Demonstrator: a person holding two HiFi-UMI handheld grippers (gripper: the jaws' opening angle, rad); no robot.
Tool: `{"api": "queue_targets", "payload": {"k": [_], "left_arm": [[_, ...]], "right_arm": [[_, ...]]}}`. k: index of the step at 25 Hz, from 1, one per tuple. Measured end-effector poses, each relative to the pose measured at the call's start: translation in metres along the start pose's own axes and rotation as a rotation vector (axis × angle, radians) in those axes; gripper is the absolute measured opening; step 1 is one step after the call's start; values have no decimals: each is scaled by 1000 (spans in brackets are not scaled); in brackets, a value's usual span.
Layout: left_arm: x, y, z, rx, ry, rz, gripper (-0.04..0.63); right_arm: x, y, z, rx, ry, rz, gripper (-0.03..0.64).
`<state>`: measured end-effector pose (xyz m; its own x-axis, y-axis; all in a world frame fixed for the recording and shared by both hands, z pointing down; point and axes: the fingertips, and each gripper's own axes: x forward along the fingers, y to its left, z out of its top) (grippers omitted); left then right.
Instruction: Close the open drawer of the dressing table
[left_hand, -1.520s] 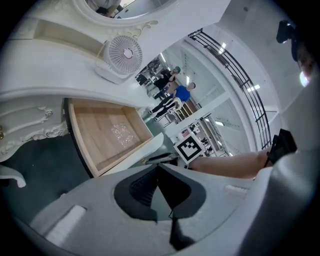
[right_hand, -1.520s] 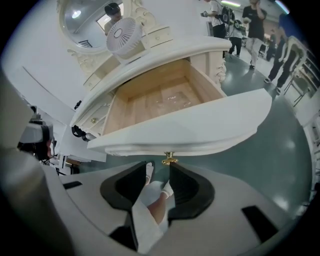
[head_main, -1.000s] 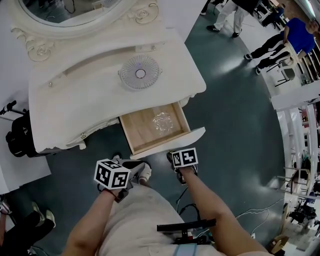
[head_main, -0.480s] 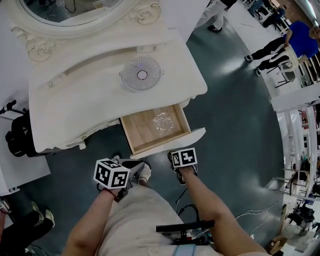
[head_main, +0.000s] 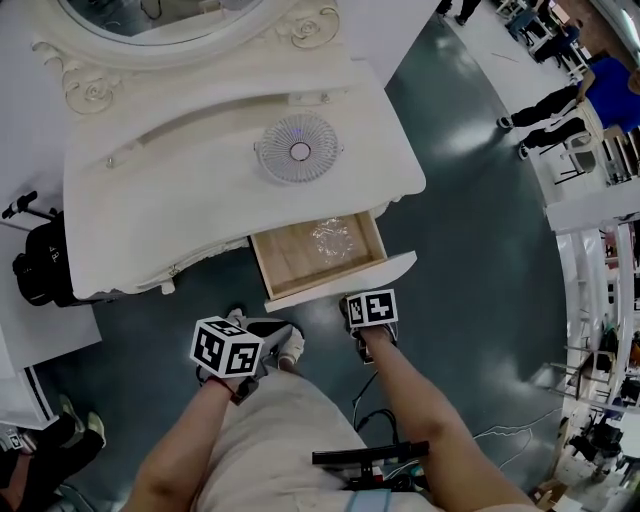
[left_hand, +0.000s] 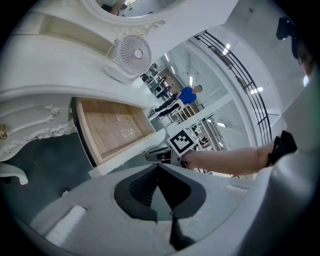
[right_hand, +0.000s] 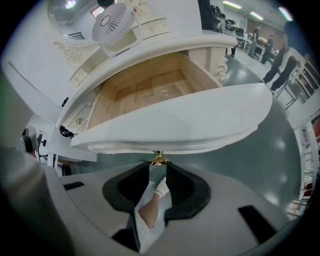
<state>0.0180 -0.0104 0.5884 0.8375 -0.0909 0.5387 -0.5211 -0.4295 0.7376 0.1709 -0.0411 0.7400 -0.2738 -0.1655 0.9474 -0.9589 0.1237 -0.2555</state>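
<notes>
The white dressing table (head_main: 190, 190) has one drawer (head_main: 318, 248) pulled out, with a pale wood bottom and a curved white front (right_hand: 190, 122). A crumpled clear wrapper (head_main: 330, 238) lies inside it. My right gripper (right_hand: 158, 170) points steeply down at the drawer front, and its jaws are shut on the small gold knob (right_hand: 159, 161) under that front. In the head view the right gripper (head_main: 358, 305) sits just below the drawer's front edge. My left gripper (head_main: 240, 335) hangs to the left, short of the table, with its jaws (left_hand: 158, 167) shut on nothing.
A small white fan (head_main: 298, 148) stands on the tabletop before the oval mirror (head_main: 160, 15). A black bag (head_main: 40, 265) lies left of the table. The person's shoes (head_main: 288, 345) stand on the dark floor below the drawer. People walk at the far right (head_main: 590, 85).
The head view has shifted a little, so the table sits slightly further right. Both grippers stay where they were, and the drawer looks about as far out as before.
</notes>
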Motion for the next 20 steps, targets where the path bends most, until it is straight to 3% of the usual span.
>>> {"api": "queue_targets", "payload": {"k": [20], "left_arm": [[-4, 26, 23, -39, -17, 24, 9]], "right_arm": [[10, 9, 50, -23, 0, 5, 112]]}}
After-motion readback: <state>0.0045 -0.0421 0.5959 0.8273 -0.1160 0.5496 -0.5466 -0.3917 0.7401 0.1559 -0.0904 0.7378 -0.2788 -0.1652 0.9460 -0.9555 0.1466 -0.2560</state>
